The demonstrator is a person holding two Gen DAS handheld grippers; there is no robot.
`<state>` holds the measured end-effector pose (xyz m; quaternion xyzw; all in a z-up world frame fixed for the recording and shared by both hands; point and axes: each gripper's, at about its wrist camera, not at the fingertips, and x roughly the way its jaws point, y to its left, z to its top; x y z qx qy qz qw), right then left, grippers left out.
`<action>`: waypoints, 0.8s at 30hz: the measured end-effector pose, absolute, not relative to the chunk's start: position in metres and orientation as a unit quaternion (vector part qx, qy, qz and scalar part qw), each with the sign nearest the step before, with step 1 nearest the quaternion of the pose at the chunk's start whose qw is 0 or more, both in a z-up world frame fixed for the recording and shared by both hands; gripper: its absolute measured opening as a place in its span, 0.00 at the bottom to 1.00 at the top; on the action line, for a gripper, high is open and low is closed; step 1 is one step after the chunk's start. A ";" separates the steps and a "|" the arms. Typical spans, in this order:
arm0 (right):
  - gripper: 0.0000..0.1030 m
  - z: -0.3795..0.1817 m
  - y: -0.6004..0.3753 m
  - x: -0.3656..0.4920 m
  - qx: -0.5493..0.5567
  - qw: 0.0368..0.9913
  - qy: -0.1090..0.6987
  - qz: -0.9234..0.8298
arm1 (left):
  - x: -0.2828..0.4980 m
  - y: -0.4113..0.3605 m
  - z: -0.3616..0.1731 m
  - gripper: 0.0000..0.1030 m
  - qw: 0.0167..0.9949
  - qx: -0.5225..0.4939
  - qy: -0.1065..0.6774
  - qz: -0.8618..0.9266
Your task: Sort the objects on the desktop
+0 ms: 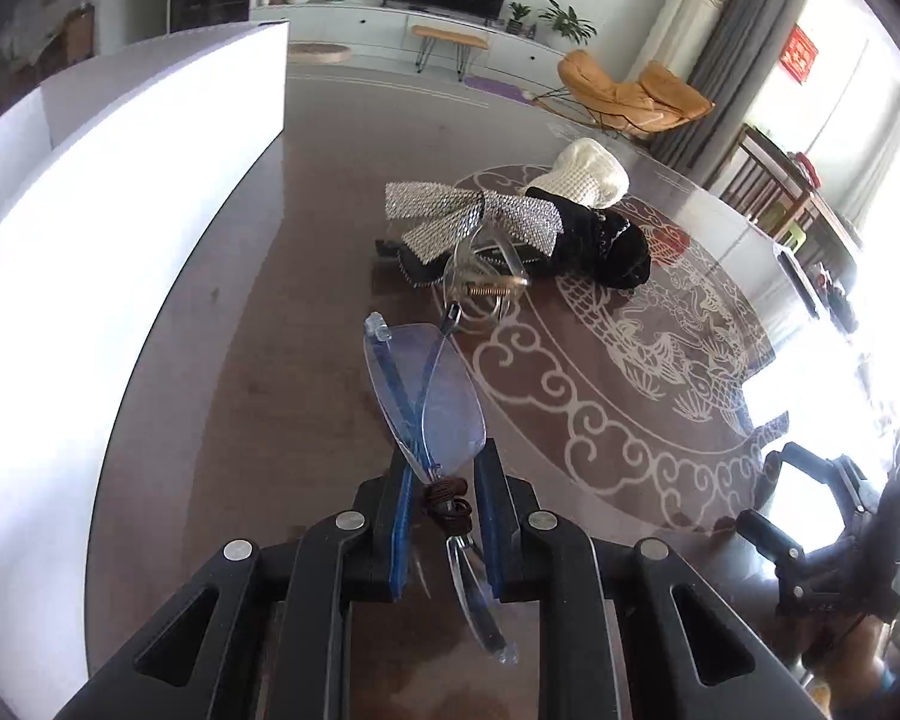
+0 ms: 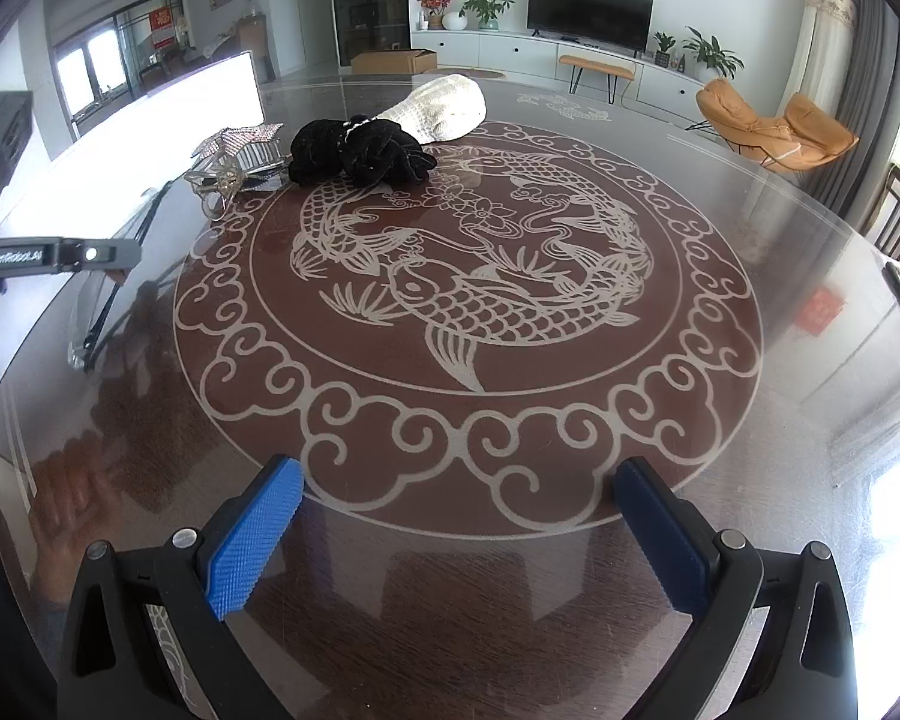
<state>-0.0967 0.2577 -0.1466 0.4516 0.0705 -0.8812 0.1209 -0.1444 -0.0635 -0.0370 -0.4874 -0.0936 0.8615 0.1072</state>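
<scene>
1. Rimless clear-lens glasses with blue temples (image 1: 423, 396) sit pinched between the left gripper (image 1: 444, 516) pads, lifted over the glossy round table with fish engraving (image 2: 750, 480).
2. Their long axis runs forward along the fingers, one lens ahead, the other hanging below the jaws.
3. White rectangular box (image 1: 90, 240) lies to the left of the held glasses, near; the next move likely turns that way.
4. Black velvet scrunchie (image 2: 360, 150), silver rhinestone bow (image 1: 468, 216), transparent claw clip (image 1: 486, 282) and cream knitted hat (image 2: 444, 105) lie ahead.
5. Right gripper (image 2: 456, 534) hovers spread wide, holding nothing.
</scene>
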 end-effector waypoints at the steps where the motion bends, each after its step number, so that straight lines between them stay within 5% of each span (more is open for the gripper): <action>1: 1.00 -0.147 0.258 -0.097 0.452 0.121 0.070 -0.881 | -0.135 -0.065 -0.038 0.18 0.102 -0.486 -0.105 0.862; 6: 1.00 -0.147 0.258 -0.097 0.452 0.121 0.070 -0.881 | -0.119 -0.058 -0.044 0.26 0.073 -0.476 -0.106 0.870; 10: 1.00 -0.147 0.258 -0.097 0.452 0.121 0.070 -0.881 | -0.119 -0.053 -0.043 0.80 0.036 -0.463 -0.090 0.881; 20: 1.00 -0.147 0.257 -0.097 0.452 0.121 0.070 -0.881 | -0.124 -0.037 -0.057 0.85 0.001 -0.473 -0.036 0.880; 24: 1.00 -0.147 0.256 -0.099 0.452 0.123 0.069 -0.881 | -0.126 -0.028 -0.063 1.00 -0.013 -0.476 0.000 0.880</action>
